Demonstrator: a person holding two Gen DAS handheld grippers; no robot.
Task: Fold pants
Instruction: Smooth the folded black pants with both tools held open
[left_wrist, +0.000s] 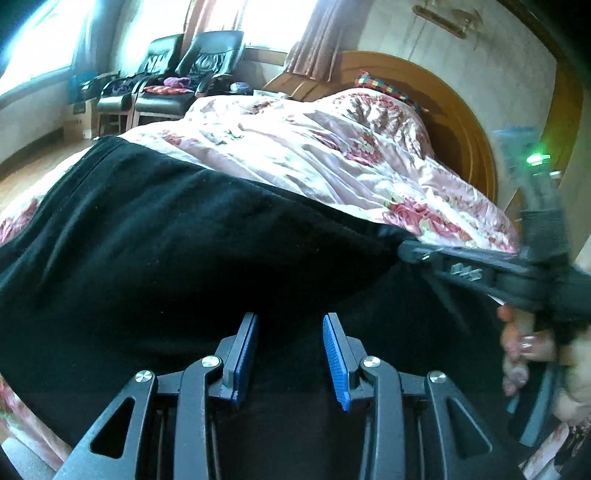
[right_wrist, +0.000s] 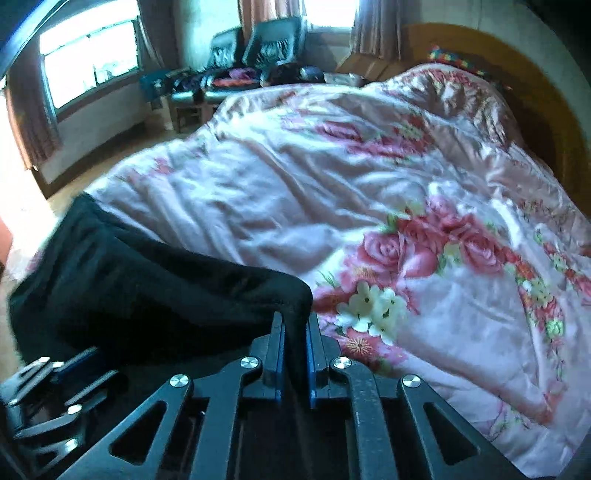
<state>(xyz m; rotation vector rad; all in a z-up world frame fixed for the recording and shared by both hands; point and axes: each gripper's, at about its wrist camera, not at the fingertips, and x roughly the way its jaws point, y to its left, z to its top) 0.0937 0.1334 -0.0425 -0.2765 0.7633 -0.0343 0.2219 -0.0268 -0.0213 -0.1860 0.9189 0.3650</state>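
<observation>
The black pants (left_wrist: 177, 251) lie spread across the near edge of a bed, on top of a pink floral quilt (right_wrist: 369, 192). In the left wrist view the dark fabric fills most of the lower frame; in the right wrist view it runs from the left edge toward the centre, ending in a rounded fold.

That fold sits between the blue pads of the right tongs (right_wrist: 294, 325), which have closed tightly on it — a bunched ridge of black cloth is pinched between the two fingers. From the left wrist view the same tongs come in from the right side, their tip meeting the edge of the pants where cloth meets quilt, with a person's hand (left_wrist: 532, 350) gripping the handle.

The left tongs (left_wrist: 290, 325) stand partly open over the pants. Black fabric shows in the gap between their blue pads, but whether the pads press on it cannot be told.

Beyond the quilt stands a rounded wooden headboard (left_wrist: 461, 122). Two black armchairs (left_wrist: 177, 74) sit by a bright window — assorted items lie on their seats.
</observation>
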